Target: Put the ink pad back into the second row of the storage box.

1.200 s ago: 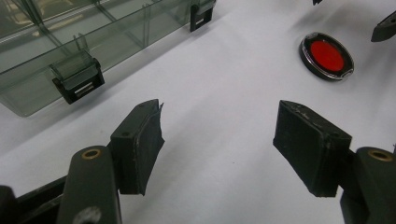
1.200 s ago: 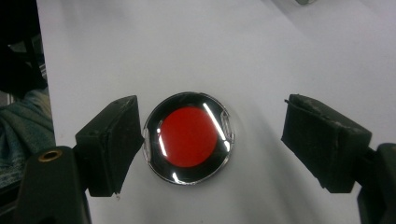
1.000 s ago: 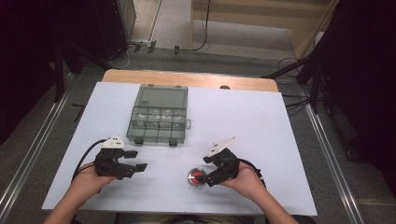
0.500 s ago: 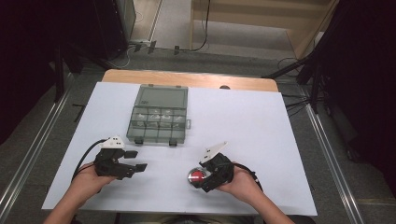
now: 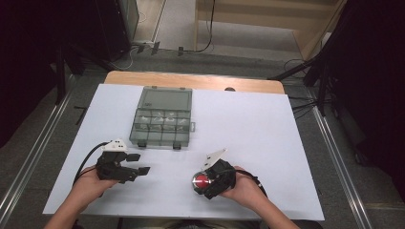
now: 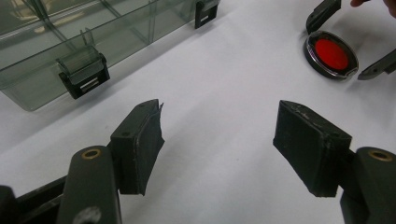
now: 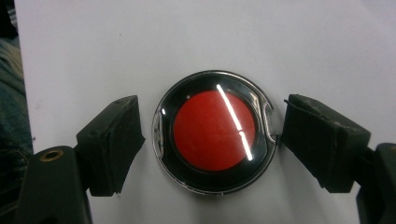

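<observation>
Red round case [image 7: 214,131] on desk [image 5: 267,129] sits between spread right gripper [image 7: 212,140] jaws, untouched; left gripper [image 6: 219,140] spread, empty.

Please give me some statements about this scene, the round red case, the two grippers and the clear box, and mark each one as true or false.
1. The right gripper has its jaws on either side of the round red case. True.
2. The right gripper is shut tight on the case. False: the jaws are open, with a gap showing on each side of it.
3. The left gripper holds the clear compartment box. False: its jaws are open over bare white table cover, beside the box.
4. The case lies flat on the table cover. True.
5. The box lid is raised. False: it looks closed.
</observation>
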The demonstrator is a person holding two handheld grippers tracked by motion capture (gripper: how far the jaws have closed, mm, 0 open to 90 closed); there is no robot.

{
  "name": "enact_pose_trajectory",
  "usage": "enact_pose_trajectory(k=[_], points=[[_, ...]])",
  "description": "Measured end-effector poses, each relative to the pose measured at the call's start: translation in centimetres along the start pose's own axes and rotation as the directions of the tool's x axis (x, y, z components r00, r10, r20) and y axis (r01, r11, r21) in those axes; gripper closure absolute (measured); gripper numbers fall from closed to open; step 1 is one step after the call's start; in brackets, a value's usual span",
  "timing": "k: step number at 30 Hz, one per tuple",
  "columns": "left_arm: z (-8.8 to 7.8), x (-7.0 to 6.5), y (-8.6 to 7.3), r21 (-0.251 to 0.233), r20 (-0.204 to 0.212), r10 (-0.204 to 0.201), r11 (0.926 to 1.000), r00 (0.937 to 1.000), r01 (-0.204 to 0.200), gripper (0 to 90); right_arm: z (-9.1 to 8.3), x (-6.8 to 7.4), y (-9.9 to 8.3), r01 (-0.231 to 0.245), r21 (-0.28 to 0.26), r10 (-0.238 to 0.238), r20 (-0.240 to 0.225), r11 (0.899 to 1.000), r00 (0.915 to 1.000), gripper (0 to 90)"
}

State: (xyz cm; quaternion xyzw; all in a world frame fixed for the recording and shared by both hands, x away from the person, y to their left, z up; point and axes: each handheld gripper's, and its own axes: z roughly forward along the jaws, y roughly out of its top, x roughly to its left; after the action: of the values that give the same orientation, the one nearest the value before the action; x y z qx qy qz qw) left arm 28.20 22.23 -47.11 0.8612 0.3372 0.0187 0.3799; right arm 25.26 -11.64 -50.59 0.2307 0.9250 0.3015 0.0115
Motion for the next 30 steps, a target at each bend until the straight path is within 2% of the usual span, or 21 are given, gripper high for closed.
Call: enact_pose_trajectory(k=[4,9,10,18,30], points=[[0.04,0.01,-0.02,0.0,0.002,-0.001,1.0,1.0,0.001,31.9,0.07,0.2,0.04,0.022,0.008,-0.022,0.018,1.0,0.9996,21.9],[0.0,0.02,-0.02,-0.001,-0.001,-0.001,1.0,1.0,0.001,31.9,0.27,0.78,0.02,0.078,0.024,-0.08,0.073,0.997,0.9941,23.6],[0.0,0.03,-0.02,-0.002,-0.001,-0.001,1.0,1.0,0.001,31.9,0.28,0.91,0.05,0.076,0.029,-0.078,0.079,0.997,0.9938,23.7],[0.02,0.02,-0.02,0.0,0.001,0.0,1.0,1.0,0.0,31.9,0.15,0.95,0.11,0.075,0.028,-0.077,0.083,0.997,0.9936,30.5],[-0.13,0.13,-0.03,-0.006,0.002,-0.004,1.0,1.0,0.004,31.9,0.02,0.66,0.27,0.072,0.033,-0.074,0.064,0.997,0.9953,31.0]])
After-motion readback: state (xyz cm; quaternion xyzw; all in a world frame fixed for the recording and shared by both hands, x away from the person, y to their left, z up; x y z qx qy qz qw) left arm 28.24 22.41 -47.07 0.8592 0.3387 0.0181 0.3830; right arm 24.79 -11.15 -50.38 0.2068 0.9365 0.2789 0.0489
